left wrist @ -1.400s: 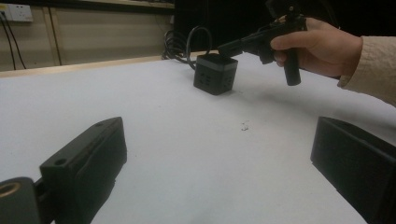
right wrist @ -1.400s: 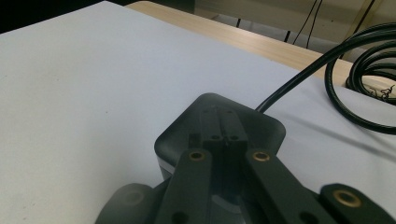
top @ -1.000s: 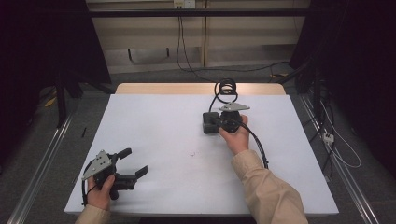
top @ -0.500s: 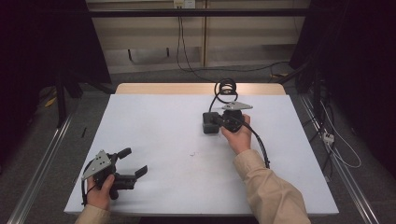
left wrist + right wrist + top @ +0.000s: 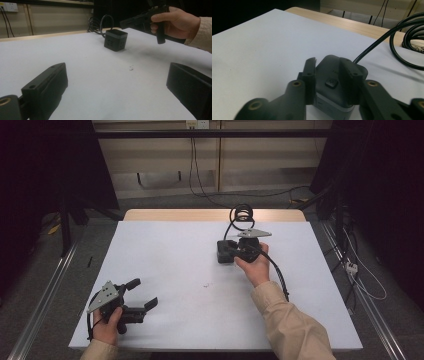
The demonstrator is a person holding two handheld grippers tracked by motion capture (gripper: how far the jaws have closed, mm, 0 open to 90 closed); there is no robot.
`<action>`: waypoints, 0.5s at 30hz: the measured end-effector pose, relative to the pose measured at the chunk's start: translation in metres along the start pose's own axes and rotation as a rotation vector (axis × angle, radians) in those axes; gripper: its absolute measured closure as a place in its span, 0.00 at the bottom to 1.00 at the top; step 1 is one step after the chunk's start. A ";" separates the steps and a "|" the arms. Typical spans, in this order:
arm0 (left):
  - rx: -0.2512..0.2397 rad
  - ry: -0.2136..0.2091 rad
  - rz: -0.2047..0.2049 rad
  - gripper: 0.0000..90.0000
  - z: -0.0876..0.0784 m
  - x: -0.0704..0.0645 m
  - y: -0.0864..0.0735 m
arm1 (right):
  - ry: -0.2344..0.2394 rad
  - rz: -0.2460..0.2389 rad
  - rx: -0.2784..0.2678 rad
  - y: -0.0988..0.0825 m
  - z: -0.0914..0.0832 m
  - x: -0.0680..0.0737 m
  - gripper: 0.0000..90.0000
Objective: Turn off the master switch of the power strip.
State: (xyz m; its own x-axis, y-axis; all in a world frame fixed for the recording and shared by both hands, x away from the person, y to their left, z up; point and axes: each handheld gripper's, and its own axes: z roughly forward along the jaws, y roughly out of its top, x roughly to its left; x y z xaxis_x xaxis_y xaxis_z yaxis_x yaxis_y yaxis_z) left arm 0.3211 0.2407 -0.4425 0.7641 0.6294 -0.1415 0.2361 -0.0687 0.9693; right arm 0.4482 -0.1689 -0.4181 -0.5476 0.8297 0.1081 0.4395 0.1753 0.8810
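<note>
1. Left gripper (image 5: 142,295) sits at the near-left of the white table (image 5: 165,250), held low, jaws spread wide with nothing between them.
2. Small dark speck (image 5: 205,284) on the tabletop, mid-table.
3. Right gripper (image 5: 327,75) is right of centre, jaws narrowed around a black cube-shaped power adapter (image 5: 224,251); contact unclear, so I can't tell if it's gripped.
4. Adapter stands on the table; no clear long axis.
5. Its black cable (image 5: 392,30) exits the far side, running to a coil (image 5: 243,212) at the far edge.

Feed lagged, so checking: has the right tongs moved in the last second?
No. The right tongs remain at the black cube, just below the coiled cable.
</note>
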 end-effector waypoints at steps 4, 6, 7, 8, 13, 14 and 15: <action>0.001 0.001 0.000 0.04 0.000 0.000 0.000 | 0.008 0.007 0.004 0.000 -0.002 0.000 0.55; -0.001 0.001 -0.001 0.04 0.000 0.000 0.000 | 0.009 0.007 0.007 0.000 -0.002 -0.001 0.49; -0.001 0.002 0.001 0.04 0.000 0.000 0.000 | 0.017 0.014 0.010 0.000 -0.003 -0.001 0.46; 0.001 0.002 0.000 0.04 0.001 0.000 0.000 | 0.017 0.019 0.011 0.000 -0.003 -0.001 0.43; 0.001 0.000 -0.001 0.04 0.001 0.000 0.000 | 0.040 0.040 0.005 0.000 -0.007 -0.001 0.34; -0.001 0.000 -0.001 0.04 0.000 0.000 0.000 | 0.044 0.043 0.009 0.000 -0.008 -0.001 0.31; -0.003 0.001 -0.002 0.04 0.000 0.000 0.000 | 0.049 0.038 0.013 0.000 -0.009 -0.001 0.29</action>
State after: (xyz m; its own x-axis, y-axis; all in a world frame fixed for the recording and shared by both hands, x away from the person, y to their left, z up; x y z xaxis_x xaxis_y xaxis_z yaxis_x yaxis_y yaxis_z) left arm 0.3212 0.2406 -0.4423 0.7629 0.6304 -0.1433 0.2362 -0.0653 0.9695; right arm 0.4421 -0.1743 -0.4145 -0.5640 0.8093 0.1642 0.4699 0.1510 0.8697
